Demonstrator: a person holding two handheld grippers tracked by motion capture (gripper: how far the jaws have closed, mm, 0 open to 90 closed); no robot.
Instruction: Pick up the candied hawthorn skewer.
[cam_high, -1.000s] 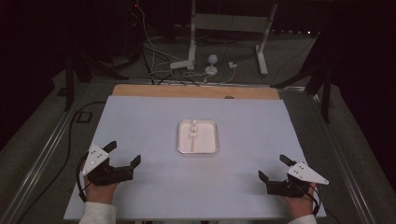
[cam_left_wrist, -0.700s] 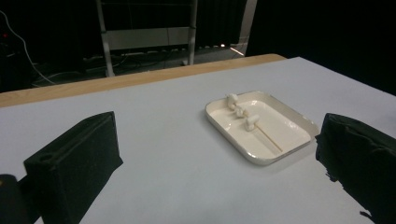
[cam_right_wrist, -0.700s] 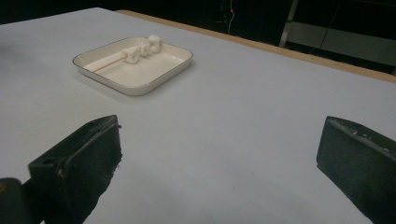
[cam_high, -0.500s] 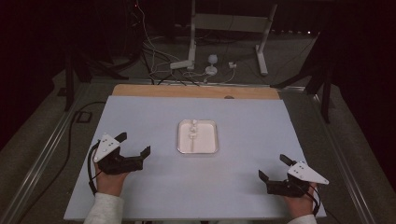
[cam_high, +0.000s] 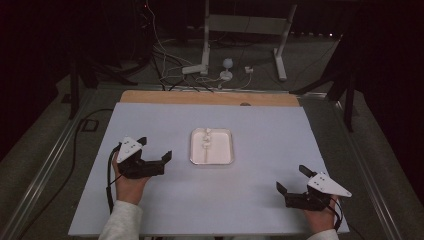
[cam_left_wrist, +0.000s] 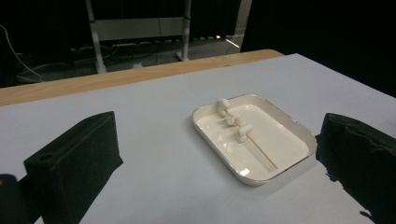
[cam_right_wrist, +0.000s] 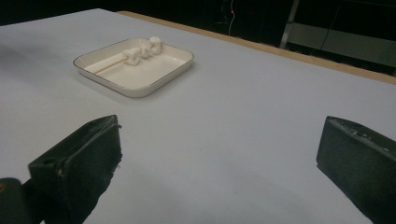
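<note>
A white tray (cam_high: 211, 159) is seen at the centre of the pale table (cam_high: 260, 130), its long side running from 12 to 6 o'clock in the high view. In the tray lies a thin wooden skewer (cam_left_wrist: 262, 152) with three white marshmallows (cam_left_wrist: 232, 119) threaded on the end toward 12 o'clock; the bare stick points toward 6 o'clock.

The left gripper (cam_high: 156, 150) is held at about 9 o'clock from the tray, near it but not touching, with its jaws spread wide and nothing between them. In the left gripper view the tray (cam_left_wrist: 243, 173) is framed between the two black jaws, slightly toward the right one.

The right gripper (cam_high: 293, 179) is held at about 4 o'clock from the tray, well apart from it, near the table's front edge. Its jaws are likewise spread and empty. In the right gripper view the tray (cam_right_wrist: 154, 81) is seen farther off at 11 o'clock, with the marshmallows (cam_right_wrist: 142, 49) at its far end.

A wooden strip (cam_high: 210, 98) runs along the table's far edge.
</note>
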